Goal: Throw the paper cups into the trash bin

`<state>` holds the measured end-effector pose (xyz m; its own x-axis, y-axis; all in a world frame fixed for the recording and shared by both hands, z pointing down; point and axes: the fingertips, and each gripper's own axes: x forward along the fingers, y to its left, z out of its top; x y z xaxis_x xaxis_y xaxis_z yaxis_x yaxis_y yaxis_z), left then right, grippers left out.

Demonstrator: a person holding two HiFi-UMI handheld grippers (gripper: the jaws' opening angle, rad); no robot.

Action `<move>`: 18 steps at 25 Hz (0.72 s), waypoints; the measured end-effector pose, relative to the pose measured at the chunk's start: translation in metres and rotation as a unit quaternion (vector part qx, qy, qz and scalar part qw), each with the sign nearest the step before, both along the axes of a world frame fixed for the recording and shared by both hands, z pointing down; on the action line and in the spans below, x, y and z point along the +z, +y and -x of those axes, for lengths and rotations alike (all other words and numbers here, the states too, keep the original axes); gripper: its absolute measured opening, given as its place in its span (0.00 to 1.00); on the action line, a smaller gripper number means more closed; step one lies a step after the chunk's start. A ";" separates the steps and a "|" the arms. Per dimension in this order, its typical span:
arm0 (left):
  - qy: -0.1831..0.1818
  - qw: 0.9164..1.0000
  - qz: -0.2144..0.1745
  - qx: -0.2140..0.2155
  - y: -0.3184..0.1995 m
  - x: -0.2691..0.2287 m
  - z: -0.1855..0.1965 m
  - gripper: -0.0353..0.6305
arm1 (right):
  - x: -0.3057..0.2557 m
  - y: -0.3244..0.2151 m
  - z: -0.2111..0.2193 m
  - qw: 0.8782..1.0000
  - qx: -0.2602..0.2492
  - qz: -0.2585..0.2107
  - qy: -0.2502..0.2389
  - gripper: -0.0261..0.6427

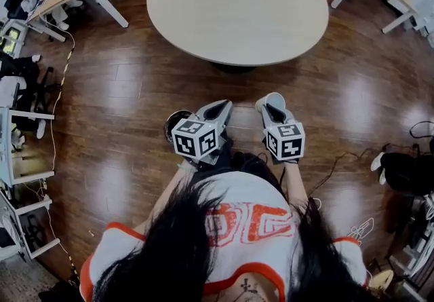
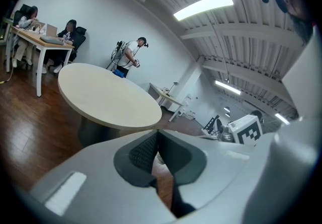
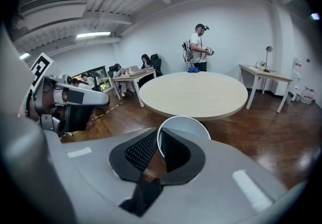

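Transport step, judged. Head view: right gripper (image 1: 271, 109) grasps the white paper cup (image 1: 276, 98) above the brown wooden floor (image 1: 135, 90). No trash bin is identifiable, so locating it comes next. The orange shirt print is illegible. Left gripper view: left gripper (image 2: 156, 133) jaws clenched, empty. Right gripper view: jaws pinch the cup (image 3: 188, 126) wall.

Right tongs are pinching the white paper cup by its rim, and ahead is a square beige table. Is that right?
No, the beige table is round, not square; the head view shows it. The right tongs do pinch the white paper cup by its rim.
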<state>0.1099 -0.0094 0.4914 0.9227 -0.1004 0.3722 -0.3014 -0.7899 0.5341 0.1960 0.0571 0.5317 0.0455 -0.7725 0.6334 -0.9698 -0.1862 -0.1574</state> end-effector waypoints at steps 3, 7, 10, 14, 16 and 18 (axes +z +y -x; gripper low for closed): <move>-0.005 1.000 0.001 -0.007 0.023 0.002 0.008 0.05 | 0.004 0.023 0.006 1.000 -0.003 0.002 -0.009 0.08; -0.012 0.999 0.008 -0.030 0.046 0.007 0.023 0.05 | 0.008 0.047 0.018 1.000 -0.019 0.004 -0.016 0.08; -0.019 0.998 0.009 -0.051 0.057 0.009 0.035 0.05 | 0.013 0.060 0.026 0.999 -0.031 0.005 -0.023 0.08; -0.027 0.996 0.008 -0.080 0.063 0.008 0.055 0.05 | 0.021 0.068 0.036 0.999 -0.040 0.010 -0.035 0.08; -0.028 0.995 0.006 -0.093 0.064 0.006 0.064 0.05 | 0.025 0.069 0.038 0.998 -0.041 0.013 -0.041 0.08; -0.032 0.994 0.004 -0.109 0.061 0.005 0.074 0.05 | 0.027 0.066 0.042 0.998 -0.047 0.013 -0.047 0.08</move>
<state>0.0355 0.0515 0.4968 0.8542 -0.2919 0.4302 -0.4977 -0.6982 0.5146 0.1539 0.1233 0.5589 -0.0858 -0.7536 0.6517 -0.9646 -0.1010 -0.2438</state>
